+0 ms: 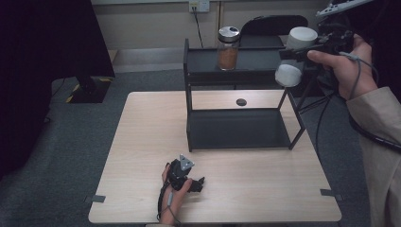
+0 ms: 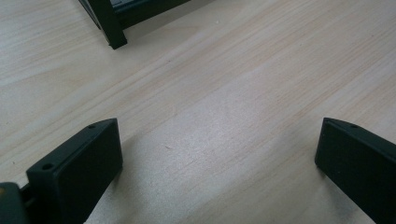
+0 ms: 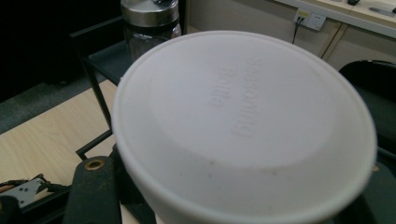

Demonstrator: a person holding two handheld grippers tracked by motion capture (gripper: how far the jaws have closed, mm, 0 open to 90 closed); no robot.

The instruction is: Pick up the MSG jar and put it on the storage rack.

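- White lidded seasoning bottle (image 1: 295, 56) clamped between the jaws of the right gripper (image 1: 302, 53), held in the air at the right end of the black two-tier shelf (image 1: 236, 130), level with its upper tier.
- Seen from the right gripper view, bottle (image 3: 245, 126) pressed close against the camera.
- Glass jar (image 1: 228, 48) of brown granules upright on the upper tier, well left of the bottle.
- Left gripper (image 1: 198, 183) resting on the wooden table (image 1: 142, 156) near its front edge, jaws spread wide, nothing between them.

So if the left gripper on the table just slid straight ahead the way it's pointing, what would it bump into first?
Probably nothing soon: ahead of the open left gripper lies bare table. The black rack's leg stands off to one side, likely missed, though depth is unclear.
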